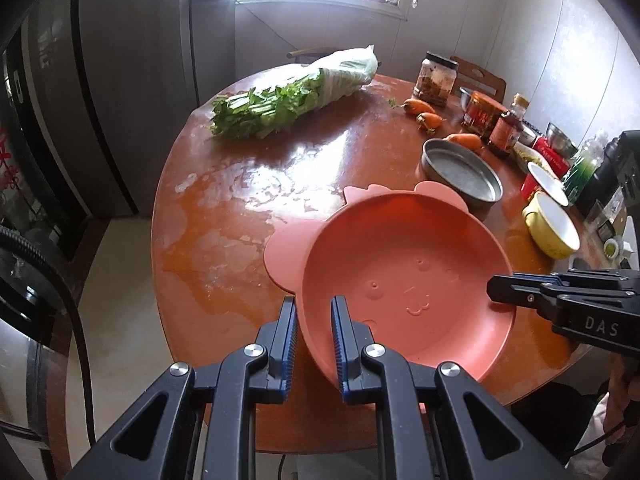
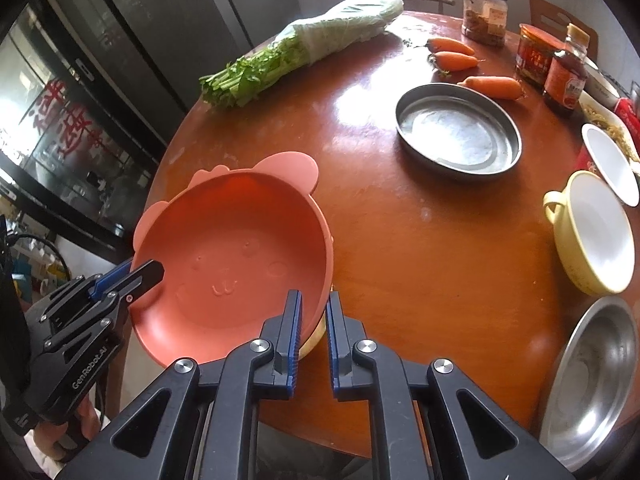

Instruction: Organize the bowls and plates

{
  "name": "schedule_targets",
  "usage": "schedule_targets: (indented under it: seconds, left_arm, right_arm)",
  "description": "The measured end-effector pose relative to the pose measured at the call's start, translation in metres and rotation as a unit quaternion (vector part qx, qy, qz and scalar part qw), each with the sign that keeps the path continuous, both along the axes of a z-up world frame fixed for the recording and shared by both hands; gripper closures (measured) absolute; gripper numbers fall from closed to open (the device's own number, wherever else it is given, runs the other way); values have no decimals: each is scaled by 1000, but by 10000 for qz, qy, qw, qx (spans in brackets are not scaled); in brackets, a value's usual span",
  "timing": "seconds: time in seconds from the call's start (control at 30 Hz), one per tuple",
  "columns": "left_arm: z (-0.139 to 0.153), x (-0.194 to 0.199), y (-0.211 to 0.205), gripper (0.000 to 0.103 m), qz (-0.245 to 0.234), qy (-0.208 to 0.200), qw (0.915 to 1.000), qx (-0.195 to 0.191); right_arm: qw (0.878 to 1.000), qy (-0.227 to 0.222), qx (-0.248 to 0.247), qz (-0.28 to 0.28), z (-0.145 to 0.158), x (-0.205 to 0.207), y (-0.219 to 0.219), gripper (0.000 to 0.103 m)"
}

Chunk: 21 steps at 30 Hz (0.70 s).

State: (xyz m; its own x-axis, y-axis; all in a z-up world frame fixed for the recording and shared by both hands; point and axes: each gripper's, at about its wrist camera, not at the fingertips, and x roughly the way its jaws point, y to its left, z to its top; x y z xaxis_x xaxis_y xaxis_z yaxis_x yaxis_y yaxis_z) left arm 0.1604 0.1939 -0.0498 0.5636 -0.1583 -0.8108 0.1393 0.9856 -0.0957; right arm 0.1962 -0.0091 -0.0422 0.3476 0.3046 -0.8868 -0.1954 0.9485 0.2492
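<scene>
A pink bowl [image 1: 400,264] [image 2: 240,232] with moulded ears and a face pressed into its floor hangs tilted over the near edge of the round table [image 1: 240,208]. My left gripper [image 1: 314,304] is shut on its near-left rim, one finger inside the bowl and one outside. My right gripper [image 2: 314,298] pinches the opposite rim the same way and reaches in from the right in the left wrist view [image 1: 494,288]. In the right wrist view the left gripper [image 2: 156,270] shows at the bowl's left edge. Something yellowish shows under the bowl by the right fingers.
Behind the bowl sits a round steel pan [image 2: 460,132]. To the right stand a yellow handled bowl [image 2: 596,236], a white bowl [image 2: 610,164] and a steel bowl [image 2: 592,380]. Carrots [image 2: 494,86], jars [image 2: 484,12] and bagged greens [image 2: 304,44] lie further back.
</scene>
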Motion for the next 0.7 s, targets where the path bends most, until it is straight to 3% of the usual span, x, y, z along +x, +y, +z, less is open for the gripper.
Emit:
schedule_targets:
  seconds: [0.7]
  left_arm:
    - [-14,22,-10,86,0,116,9996,253]
  right_arm:
    - [9997,223,-20,2,-21,3,4,89]
